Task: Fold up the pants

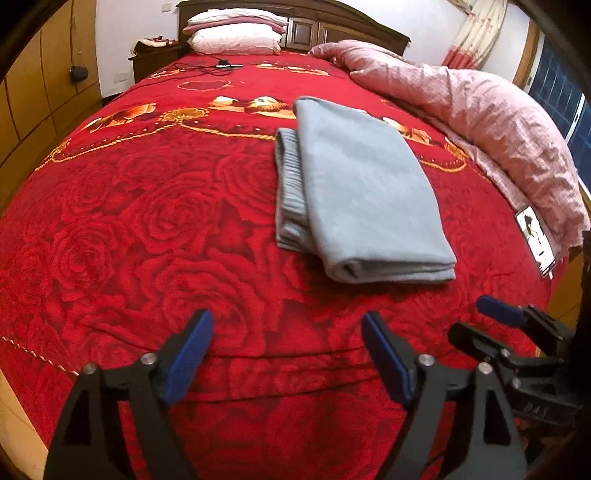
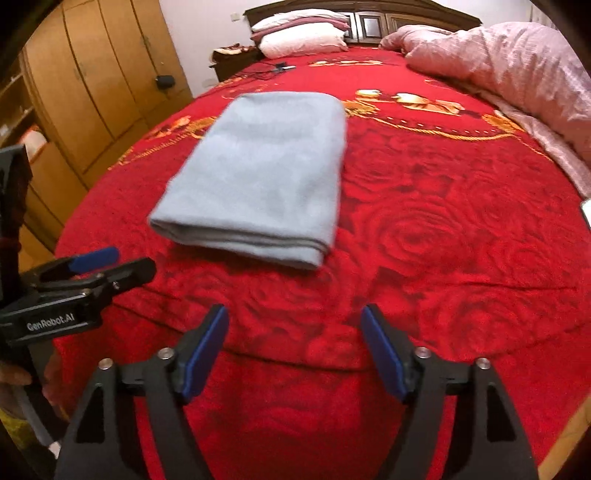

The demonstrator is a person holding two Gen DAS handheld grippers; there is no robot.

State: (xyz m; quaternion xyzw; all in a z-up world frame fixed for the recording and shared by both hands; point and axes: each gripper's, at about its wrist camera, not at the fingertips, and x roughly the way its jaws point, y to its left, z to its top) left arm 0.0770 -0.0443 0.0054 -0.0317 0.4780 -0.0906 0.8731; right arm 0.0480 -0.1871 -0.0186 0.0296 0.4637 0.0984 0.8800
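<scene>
- We note one bed [image 1: 147, 229] under a red rose cover, its near edge cut off by both cameras.
- One pink quilt [image 1: 480, 122] lies bunched along the right side.
- One pair of grey pants [image 1: 362, 192] lies folded mid-bed, blurred in the right view.
- Two pillows [image 1: 236, 37] are stacked at the headboard.
- Left gripper [image 1: 286, 354] and right gripper [image 2: 293, 347]: fingers apart, empty, short of the pants.
- One phone [image 1: 535, 240] lies beside the quilt.

Both my wrist cameras look from the near foot of the bed [image 1: 110, 229] toward the far headboard [image 2: 369, 22], side by side, sharing the folded pants [image 1: 362, 192] between them.
</scene>
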